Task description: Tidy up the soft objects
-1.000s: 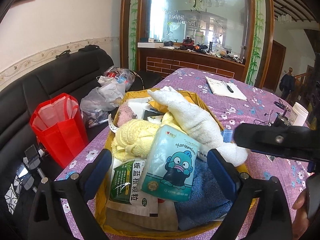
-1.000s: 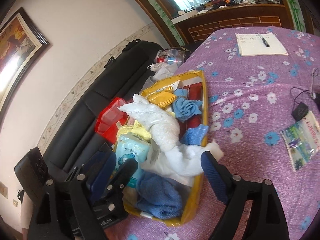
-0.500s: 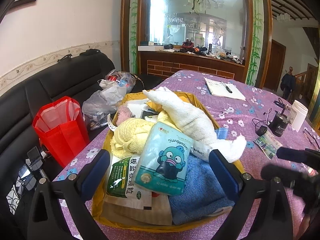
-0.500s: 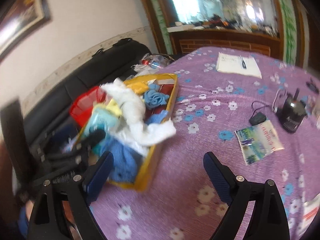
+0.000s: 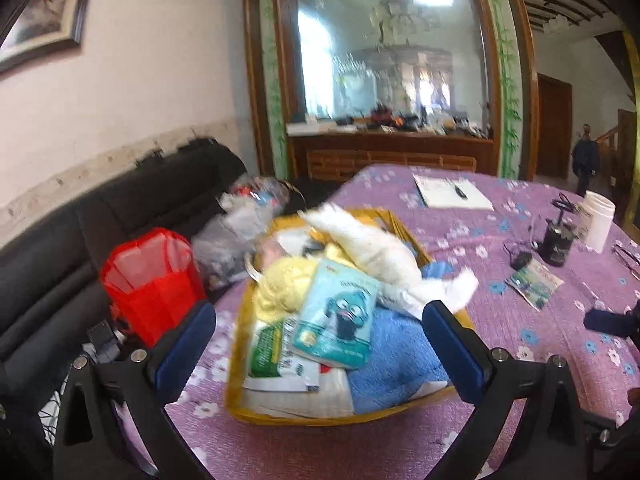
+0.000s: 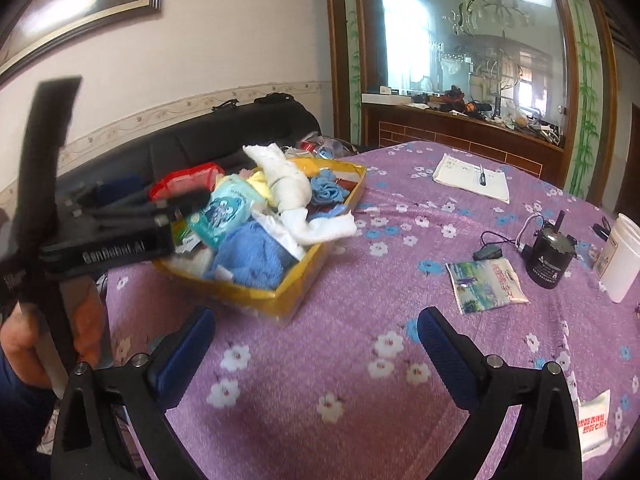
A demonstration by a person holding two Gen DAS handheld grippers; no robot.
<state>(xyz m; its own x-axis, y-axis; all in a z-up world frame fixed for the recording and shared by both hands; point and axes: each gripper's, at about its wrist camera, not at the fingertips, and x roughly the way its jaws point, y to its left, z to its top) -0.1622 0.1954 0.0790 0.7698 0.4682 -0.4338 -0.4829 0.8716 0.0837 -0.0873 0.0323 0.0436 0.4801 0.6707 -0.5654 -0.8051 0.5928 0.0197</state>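
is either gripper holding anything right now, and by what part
Nothing is held. The left gripper and right gripper are both open and empty.

I see open purple floral desk (image 6: 320, 360) ahead of my right tool (image 6: 316, 344). Heaped yellow cardboard tray (image 6: 296, 284) blocks far left; black cylinder motor (image 6: 550, 252) and white plastic cup (image 6: 622, 264) crowd the right.

Left gripper (image 5: 320, 344): my black plastic arms, blue ribbed pads (image 5: 454, 354), silver screws near each pad's base.
Right gripper (image 6: 316, 354): same black frame, blue textured pads (image 6: 446, 358), silver screws.
Lettering: white text on my left tool's black body at nine o'clock, too blurred to read.
Skin: my bare hand (image 6: 22, 344) at eight o'clock, dark blue sleeve below.
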